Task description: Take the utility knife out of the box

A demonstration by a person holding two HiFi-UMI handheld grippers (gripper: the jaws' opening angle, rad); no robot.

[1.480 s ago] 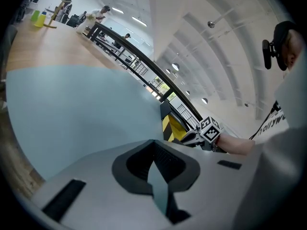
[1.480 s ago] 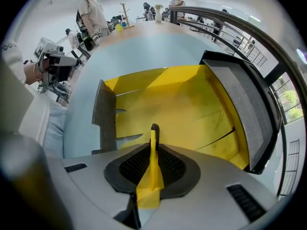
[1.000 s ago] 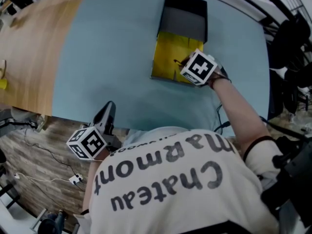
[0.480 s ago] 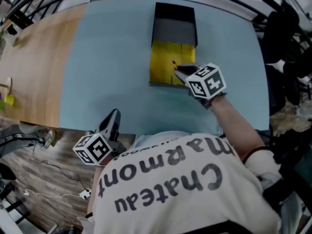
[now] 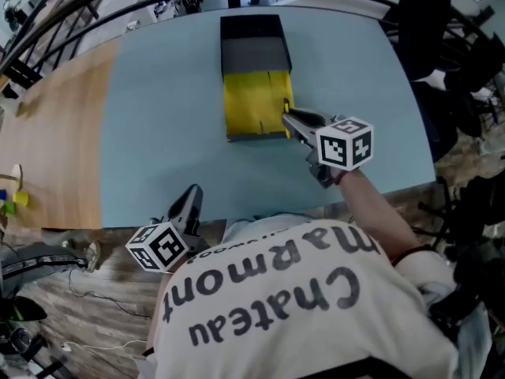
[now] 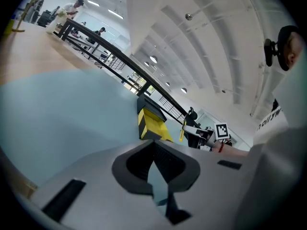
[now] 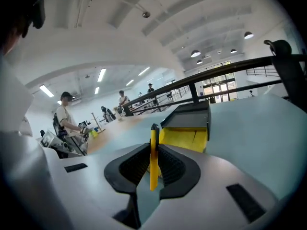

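Observation:
The open box (image 5: 251,42) lies on the blue-grey table (image 5: 158,133), black at the far end, with a yellow liner (image 5: 254,105) toward me. My right gripper (image 5: 289,118) hangs at the liner's near right corner and is shut on the yellow utility knife (image 5: 286,109). In the right gripper view the knife (image 7: 153,157) stands on edge between the pads, clear of the box (image 7: 189,124) beyond. My left gripper (image 5: 189,204) hovers at the table's near edge, shut and holding nothing. The left gripper view (image 6: 154,143) shows the box (image 6: 151,123) and the knife (image 6: 183,130) ahead.
A wooden table (image 5: 47,133) adjoins on the left, with small yellow items (image 5: 16,198) near its edge. Black railings and chairs (image 5: 442,38) stand round the far and right sides. People (image 7: 67,119) stand in the background. Cables lie on the floor (image 5: 63,306).
My right gripper has risen from the yellow liner with the knife, rolled, and come toward the box's near right corner. My left gripper has shifted a little at the table's edge.

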